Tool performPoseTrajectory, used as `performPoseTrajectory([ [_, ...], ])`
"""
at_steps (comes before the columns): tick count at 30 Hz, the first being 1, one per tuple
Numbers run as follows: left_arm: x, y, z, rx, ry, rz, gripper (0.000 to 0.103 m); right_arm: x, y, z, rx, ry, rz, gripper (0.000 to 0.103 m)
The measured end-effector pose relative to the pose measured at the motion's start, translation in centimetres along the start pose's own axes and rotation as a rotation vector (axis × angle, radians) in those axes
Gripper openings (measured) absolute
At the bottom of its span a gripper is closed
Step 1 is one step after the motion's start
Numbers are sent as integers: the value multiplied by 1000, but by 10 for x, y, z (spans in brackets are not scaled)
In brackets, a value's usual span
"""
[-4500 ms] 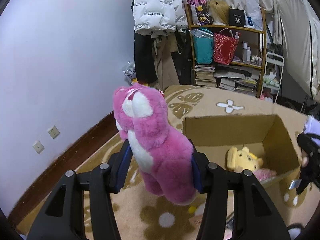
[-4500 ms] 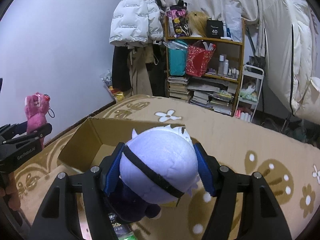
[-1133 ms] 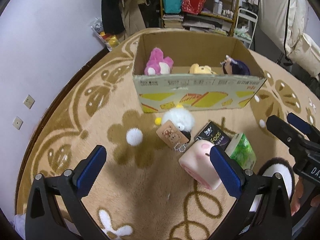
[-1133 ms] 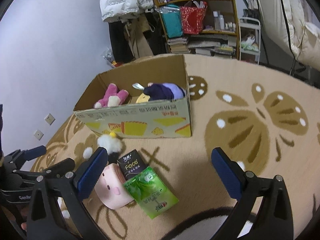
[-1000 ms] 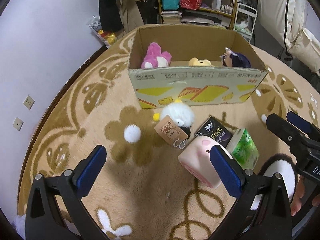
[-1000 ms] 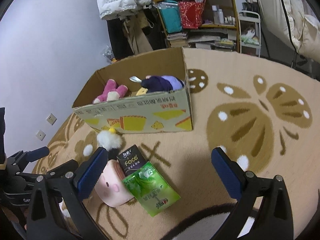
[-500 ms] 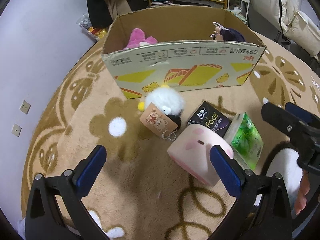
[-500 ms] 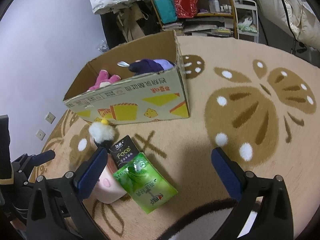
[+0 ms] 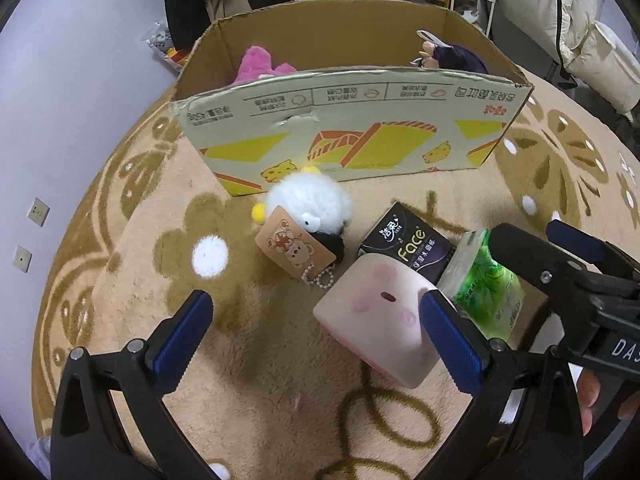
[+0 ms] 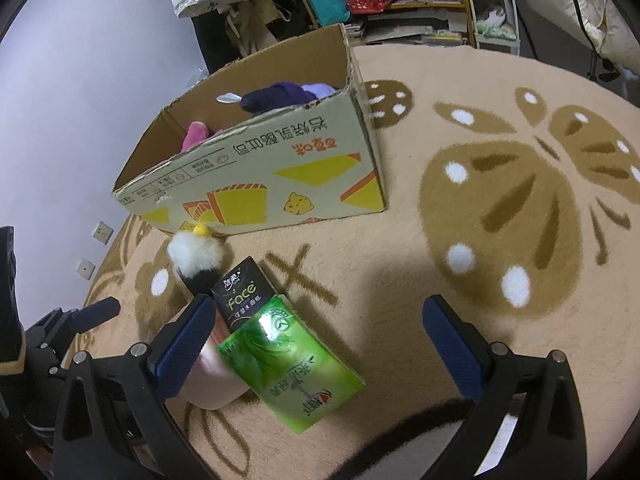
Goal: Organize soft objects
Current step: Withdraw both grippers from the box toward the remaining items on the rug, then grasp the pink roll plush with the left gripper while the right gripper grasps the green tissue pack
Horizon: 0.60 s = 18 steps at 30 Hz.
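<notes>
Both grippers hang low over the rug, jaws spread wide and holding nothing. The left gripper (image 9: 312, 332) has the pink cushion (image 9: 376, 328) against its right pad, so I'd shift it right to centre the cushion before squeezing. The right gripper (image 10: 320, 340) has the green pack (image 10: 292, 364) between its jaws, nearer the left one. Ahead of both stands the box (image 9: 352, 120), with a pink plush (image 9: 256, 64) and a dark doll (image 9: 456, 56) inside.

Green tissue pack (image 10: 294, 364), pink plush (image 9: 376, 324)
</notes>
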<state>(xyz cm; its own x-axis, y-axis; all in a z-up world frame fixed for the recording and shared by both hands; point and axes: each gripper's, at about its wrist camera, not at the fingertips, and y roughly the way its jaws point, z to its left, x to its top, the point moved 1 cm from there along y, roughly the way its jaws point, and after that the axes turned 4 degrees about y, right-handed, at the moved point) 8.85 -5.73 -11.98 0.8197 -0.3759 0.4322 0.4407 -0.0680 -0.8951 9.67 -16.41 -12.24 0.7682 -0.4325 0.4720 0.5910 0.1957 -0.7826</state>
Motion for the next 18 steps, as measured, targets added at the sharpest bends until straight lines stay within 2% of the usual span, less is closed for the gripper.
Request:
performPoseTrajectory([
  [18,4,4,-12,-34,15,-7,102,-1,14,-11,24,52,57,103],
])
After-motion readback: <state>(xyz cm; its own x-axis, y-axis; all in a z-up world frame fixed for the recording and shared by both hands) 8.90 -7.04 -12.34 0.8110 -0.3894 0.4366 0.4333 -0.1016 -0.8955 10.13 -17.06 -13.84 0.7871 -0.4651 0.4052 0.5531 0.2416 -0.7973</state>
